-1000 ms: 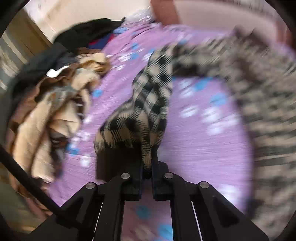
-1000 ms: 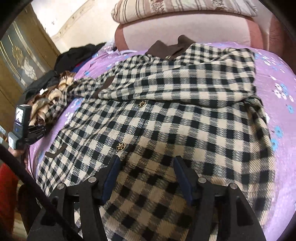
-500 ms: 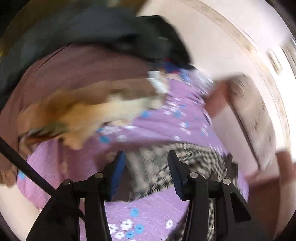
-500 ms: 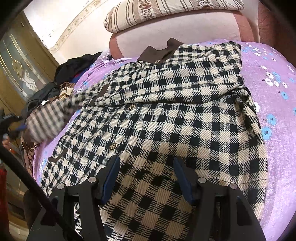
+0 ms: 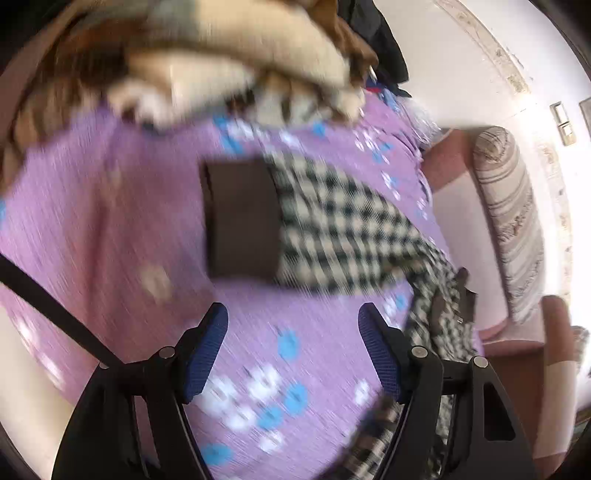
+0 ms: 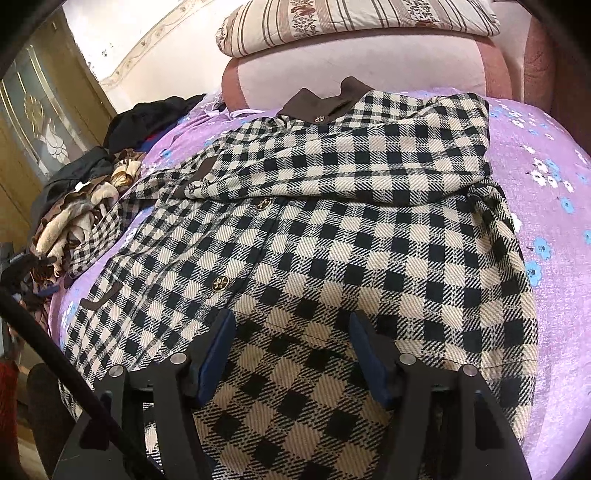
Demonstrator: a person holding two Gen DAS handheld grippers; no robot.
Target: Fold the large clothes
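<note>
A black-and-cream checked coat [image 6: 332,229] lies front-up across the middle of a bed, its brown collar [image 6: 325,103] toward the padded headboard [image 6: 354,70] and its hem hanging toward the foot edge, spread flat so that the folds can be made on an even surface. One sleeve [image 5: 343,221], ending in a broad brown cuff [image 5: 240,221], lies stretched out sideways over the purple flowered bedsheet [image 5: 110,206] toward the bed's side edge; it appears to have been laid straight there so it can be turned in over the body, though the left wrist view is blurred and the exact lie of the cloth is hard to read.

The left gripper [image 5: 291,354] hangs just short of that cuff with its jaws opening and only bare sheet between the blue pads [image 5: 207,354]; nothing is held. The right gripper [image 6: 291,350] hovers over the lower front of the coat near the foot edge, its jaws spread wide and empty, the fabric beneath them unpinched. It seems placed there to be ready for the hem while the other hand deals with the sleeve.

A heap of brown and cream clothes [image 6: 77,218] and some dark garments [image 6: 147,118] are piled along the far side edge of the bed, kept clear of the coat. A striped pillow [image 6: 354,26] rests on top of the headboard.
</note>
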